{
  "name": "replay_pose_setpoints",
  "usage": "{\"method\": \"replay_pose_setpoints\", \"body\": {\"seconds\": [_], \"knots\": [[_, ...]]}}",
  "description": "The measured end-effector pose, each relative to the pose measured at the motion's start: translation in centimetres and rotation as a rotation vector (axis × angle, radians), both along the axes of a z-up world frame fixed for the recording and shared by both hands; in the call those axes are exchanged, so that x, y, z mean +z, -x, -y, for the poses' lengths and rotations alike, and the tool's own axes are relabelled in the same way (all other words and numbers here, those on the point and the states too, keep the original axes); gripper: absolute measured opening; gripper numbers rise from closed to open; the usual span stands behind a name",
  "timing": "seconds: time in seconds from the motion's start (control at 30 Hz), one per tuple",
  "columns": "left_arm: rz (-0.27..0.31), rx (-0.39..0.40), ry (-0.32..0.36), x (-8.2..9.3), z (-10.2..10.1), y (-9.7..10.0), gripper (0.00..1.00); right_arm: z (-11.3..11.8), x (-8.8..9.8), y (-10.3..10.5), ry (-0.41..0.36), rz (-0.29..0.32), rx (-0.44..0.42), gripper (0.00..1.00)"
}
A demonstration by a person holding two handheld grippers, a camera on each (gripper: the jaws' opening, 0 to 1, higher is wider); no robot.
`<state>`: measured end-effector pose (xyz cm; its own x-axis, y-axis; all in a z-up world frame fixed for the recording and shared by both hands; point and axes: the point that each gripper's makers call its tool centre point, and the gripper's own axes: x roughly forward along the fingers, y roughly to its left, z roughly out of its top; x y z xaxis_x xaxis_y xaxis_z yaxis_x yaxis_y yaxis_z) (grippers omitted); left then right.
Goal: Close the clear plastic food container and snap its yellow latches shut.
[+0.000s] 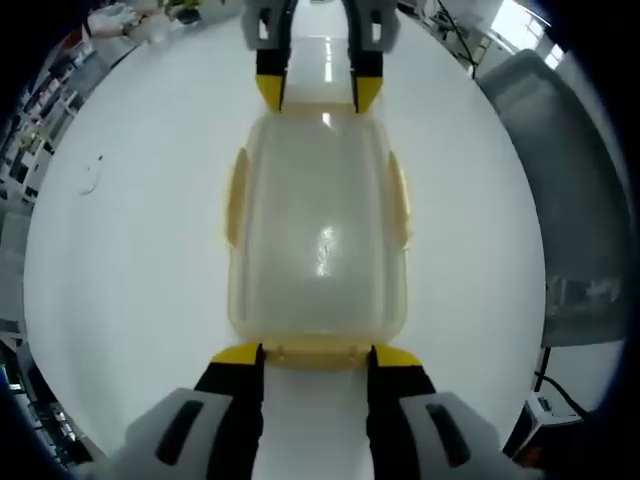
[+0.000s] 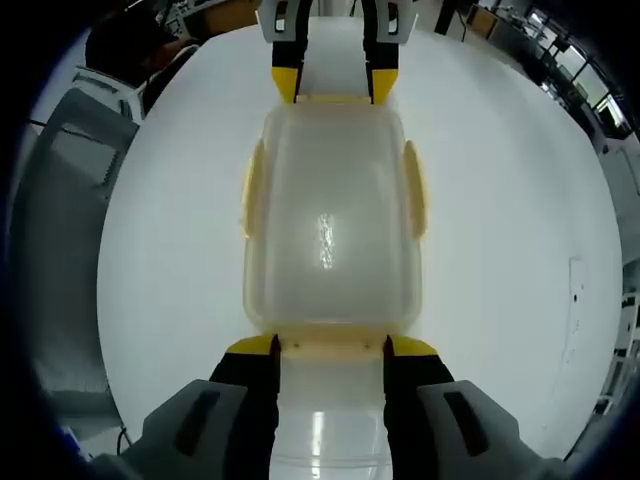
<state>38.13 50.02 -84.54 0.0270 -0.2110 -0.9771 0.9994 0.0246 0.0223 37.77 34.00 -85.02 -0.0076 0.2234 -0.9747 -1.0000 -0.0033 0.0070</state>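
Yellow-tipped jaws of the left hand-held gripper (image 1: 315, 353) stand parted at one short end of the clear plastic food container (image 1: 318, 228), lid on, resting on the white table (image 1: 140, 250); the right hand-held gripper (image 2: 330, 346), likewise spread, faces it from the opposite end, yellow latches (image 2: 415, 188) along both sides.

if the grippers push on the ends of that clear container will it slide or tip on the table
Probably slide. The clear container looks low and wide, sitting flat on a smooth, glossy white table, so tipping seems unlikely. It appears empty, so likely light. With the left gripper and right gripper at opposite ends, opposing pushes should steady it.
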Motion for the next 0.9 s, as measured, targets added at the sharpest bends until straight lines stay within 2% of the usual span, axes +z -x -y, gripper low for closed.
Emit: {"method": "replay_pose_setpoints", "body": {"seconds": [0.13, 0.23, 0.33, 0.6, 0.67, 0.73, 0.9], "knots": [[0.004, 0.02, 0.009, 0.0, 0.0, 0.0, 0.35, -0.2, 0.0, -0.1, 0.013, -0.002, 0.009, 0.38], [0.004, 0.018, -0.03, -0.1, 0.0, 0.0, 0.35, -0.1, 0.0, -0.1, 0.011, -0.001, 0.005, 0.38], [0.004, 0.009, -0.07, -0.2, 0.0, 0.0, 0.35, 0.0, 0.0, -0.1, -0.015, -0.001, 0.006, 0.38], [-0.005, 0.045, -0.089, 0.0, -0.1, 0.4, 0.34, 0.0, 0.3, 0.1, -0.063, -0.013, 0.02, 0.37], [-0.005, 0.049, -0.081, 0.3, -0.1, 0.5, 0.34, 0.0, 0.5, -0.1, -0.07, -0.022, 0.015, 0.37], [0.021, 0.054, -0.074, 0.9, -0.3, -0.1, 0.34, -0.3, 1.2, -0.6, -0.094, 0.012, 0.016, 0.37], [0.031, 0.063, -0.083, 2.5, -0.8, -0.1, 0.34, -0.8, 2.7, -0.6, -0.128, 0.012, 0.024, 0.37]]}}
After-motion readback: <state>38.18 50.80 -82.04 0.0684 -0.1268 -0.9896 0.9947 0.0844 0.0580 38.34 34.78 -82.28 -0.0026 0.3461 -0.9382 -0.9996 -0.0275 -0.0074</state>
